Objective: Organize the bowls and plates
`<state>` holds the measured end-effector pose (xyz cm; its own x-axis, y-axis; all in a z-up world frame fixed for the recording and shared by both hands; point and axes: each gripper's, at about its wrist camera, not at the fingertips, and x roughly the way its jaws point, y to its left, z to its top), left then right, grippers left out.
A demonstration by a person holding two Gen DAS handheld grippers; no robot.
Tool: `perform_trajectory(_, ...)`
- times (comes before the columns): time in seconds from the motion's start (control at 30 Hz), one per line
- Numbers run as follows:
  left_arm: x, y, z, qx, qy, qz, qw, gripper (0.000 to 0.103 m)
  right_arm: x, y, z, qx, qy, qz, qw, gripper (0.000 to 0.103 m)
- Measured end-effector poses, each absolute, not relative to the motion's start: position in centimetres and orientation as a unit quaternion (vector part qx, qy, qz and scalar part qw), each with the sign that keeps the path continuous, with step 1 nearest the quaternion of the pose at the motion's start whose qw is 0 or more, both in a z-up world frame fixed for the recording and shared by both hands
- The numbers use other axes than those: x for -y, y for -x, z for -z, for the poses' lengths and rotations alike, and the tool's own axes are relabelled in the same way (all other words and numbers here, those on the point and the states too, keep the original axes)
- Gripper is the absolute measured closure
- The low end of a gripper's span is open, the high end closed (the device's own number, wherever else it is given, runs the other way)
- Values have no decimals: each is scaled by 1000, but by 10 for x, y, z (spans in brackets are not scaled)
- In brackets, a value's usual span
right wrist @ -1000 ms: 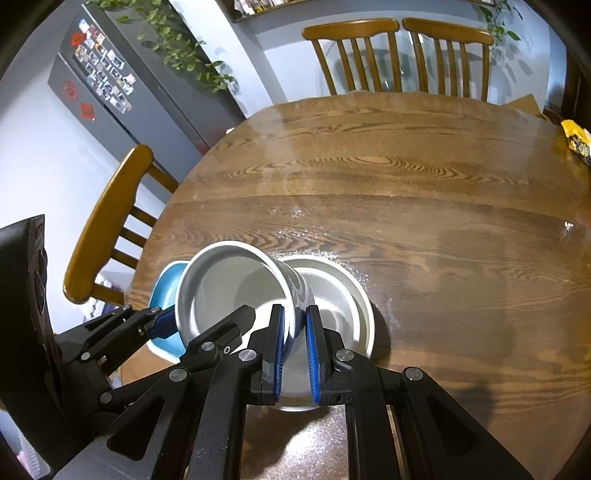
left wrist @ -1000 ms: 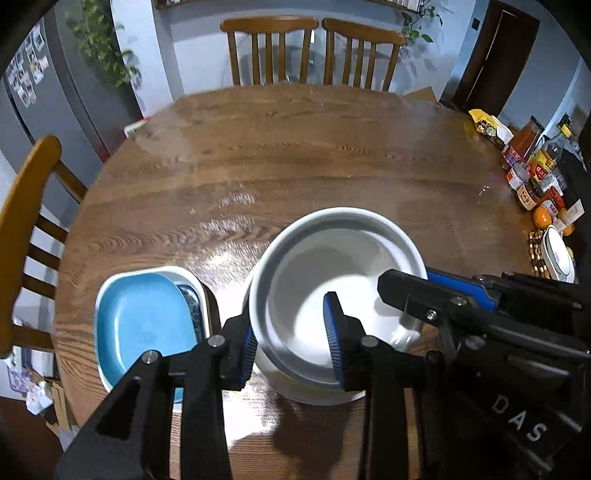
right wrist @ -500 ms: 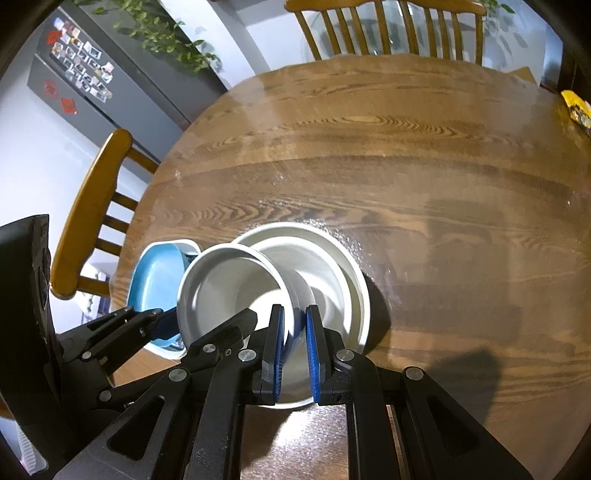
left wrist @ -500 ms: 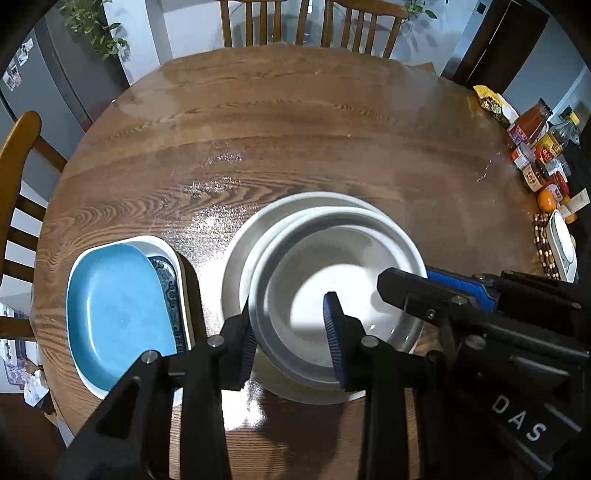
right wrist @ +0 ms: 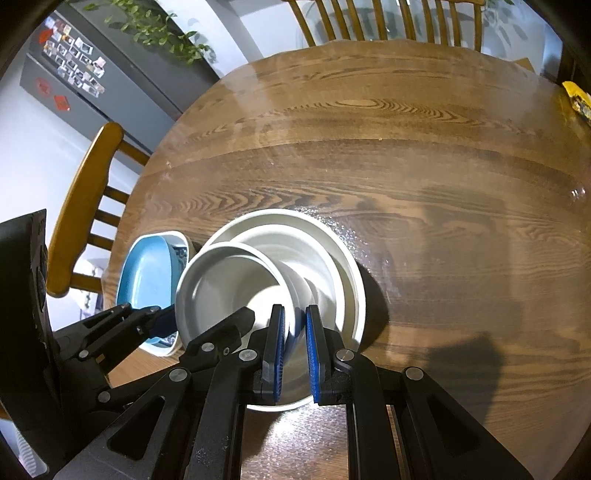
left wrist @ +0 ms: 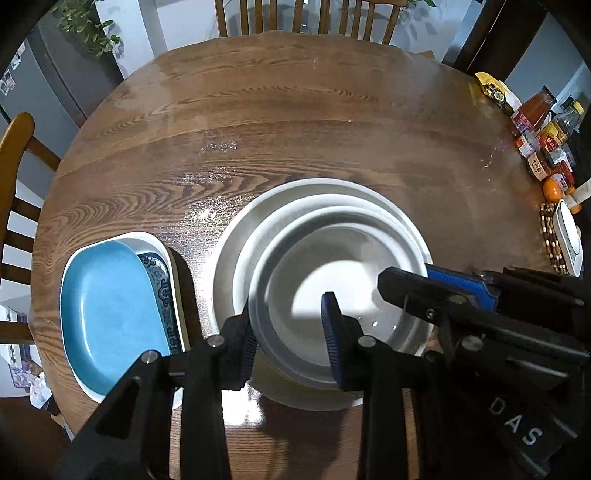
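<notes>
Brown wood with bold grain makes up the round surface, the biggest thing in view and the landmark for the rest. The only writing that reads clearly is "DAS", in pale letters on the black body of the right tool in the left wrist view; the labels on the jars and bottles crowded at the surface's right edge are too small to read.

On the near part of the surface sits a wide white bowl, round, plain and glossy. Inside it, tilted, is a smaller white bowl, equally plain, with a thick rounded rim. Both tools grip this smaller bowl: the left tool has its blue-padded fingers set either side of the bowl's near-left wall, one outside and one inside, and the right tool is closed nearly all the way on the rim at the opposite side, the wall pinched between its blue pads.

Just left of the white bowls, at the surface's near-left edge, lies a rounded oblong blue dish nested in a white dish with a blue patterned border.

Wooden chairs stand around the surface: one at its left and two at its far side.
</notes>
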<state>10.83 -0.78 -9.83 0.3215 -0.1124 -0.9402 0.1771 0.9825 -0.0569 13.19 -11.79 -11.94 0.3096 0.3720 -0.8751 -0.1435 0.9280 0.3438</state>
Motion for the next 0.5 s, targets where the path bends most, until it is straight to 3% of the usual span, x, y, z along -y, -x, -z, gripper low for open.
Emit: perform_trajectory(0.5,12,-113,108,-587,-34,91,804,74,117,-135,125,-574,-99,-160,797,90)
